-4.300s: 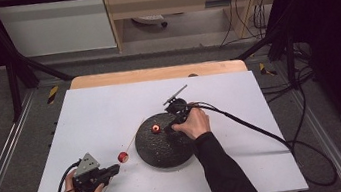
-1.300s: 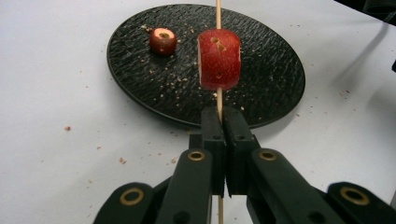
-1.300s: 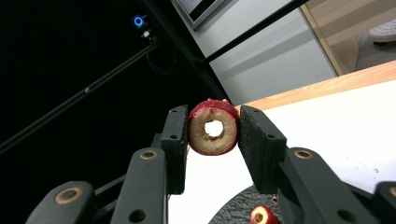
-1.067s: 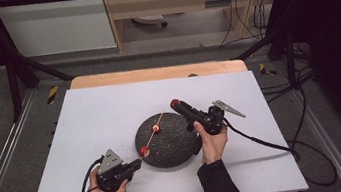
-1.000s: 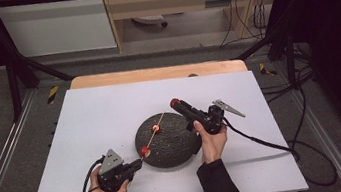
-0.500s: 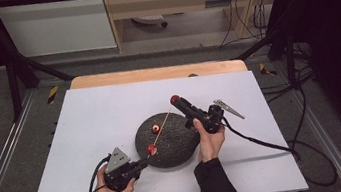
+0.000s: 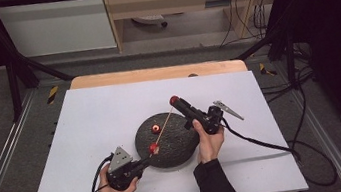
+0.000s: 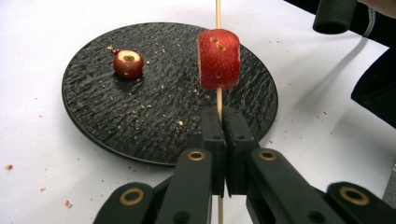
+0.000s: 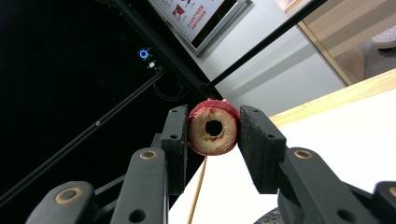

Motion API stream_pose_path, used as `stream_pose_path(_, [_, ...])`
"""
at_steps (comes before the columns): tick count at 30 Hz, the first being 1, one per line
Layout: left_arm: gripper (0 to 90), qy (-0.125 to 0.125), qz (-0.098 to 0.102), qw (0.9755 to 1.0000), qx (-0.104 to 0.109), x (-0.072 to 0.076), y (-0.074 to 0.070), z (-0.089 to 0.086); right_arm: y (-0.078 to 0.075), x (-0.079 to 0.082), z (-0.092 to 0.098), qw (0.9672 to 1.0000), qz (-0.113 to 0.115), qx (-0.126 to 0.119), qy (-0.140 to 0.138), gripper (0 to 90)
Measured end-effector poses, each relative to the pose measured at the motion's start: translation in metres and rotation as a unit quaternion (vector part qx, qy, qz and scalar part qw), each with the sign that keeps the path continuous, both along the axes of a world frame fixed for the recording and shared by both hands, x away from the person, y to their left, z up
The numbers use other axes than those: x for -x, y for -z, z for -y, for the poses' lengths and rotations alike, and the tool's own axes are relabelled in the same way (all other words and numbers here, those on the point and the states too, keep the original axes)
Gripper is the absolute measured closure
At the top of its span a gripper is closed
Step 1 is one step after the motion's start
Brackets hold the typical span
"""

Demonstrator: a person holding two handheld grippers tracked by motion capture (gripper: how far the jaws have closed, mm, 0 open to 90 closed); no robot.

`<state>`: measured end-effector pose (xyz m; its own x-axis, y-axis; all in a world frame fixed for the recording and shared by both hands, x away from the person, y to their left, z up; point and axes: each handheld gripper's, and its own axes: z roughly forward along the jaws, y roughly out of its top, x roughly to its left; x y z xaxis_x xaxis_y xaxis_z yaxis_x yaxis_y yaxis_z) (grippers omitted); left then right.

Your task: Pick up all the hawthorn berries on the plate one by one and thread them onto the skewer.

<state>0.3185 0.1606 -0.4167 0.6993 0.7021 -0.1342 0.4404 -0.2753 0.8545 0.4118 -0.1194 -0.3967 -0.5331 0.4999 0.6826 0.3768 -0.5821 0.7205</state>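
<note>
One cored red fruit [image 8: 219,59] already sits threaded on the wooden skewer [image 8: 218,11], whose near end the left claw [image 8: 223,140] pinches with its jaws fully shut, over the near rim of the black plate [image 8: 159,135]. The right claw [image 9: 214,140] is clamped on a second cored fruit [image 9: 213,129], raised above the plate's far right side, seemingly at the skewer's far tip, though the high view is too small to be sure. A third fruit [image 8: 128,63] lies on the plate, not yet threaded. Crumbs dot the white bench [image 7: 90,112]; nothing blocks the skewer.
</note>
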Motion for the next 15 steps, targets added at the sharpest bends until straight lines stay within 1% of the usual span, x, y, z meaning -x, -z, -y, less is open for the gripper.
stream_pose_path(5, [88.0, -0.004, 0.003, 1.0, 0.004, -0.002, -0.001, 0.002, 0.001, 0.001, -0.001, 1.0, -0.001, -0.004, -0.004, 64.0])
stream_pose_path(10, [88.1, -0.01, 0.01, 0.9998, 0.012, -0.003, -0.004, 0.01, 0.002, 0.001, -0.002, 1.0, -0.002, -0.007, -0.006, 64.1])
stream_pose_path(15, [88.1, -0.013, 0.01, 0.9997, 0.019, -0.006, -0.007, 0.016, 0.003, 0.002, -0.002, 0.9999, -0.003, -0.005, -0.01, 64.2])
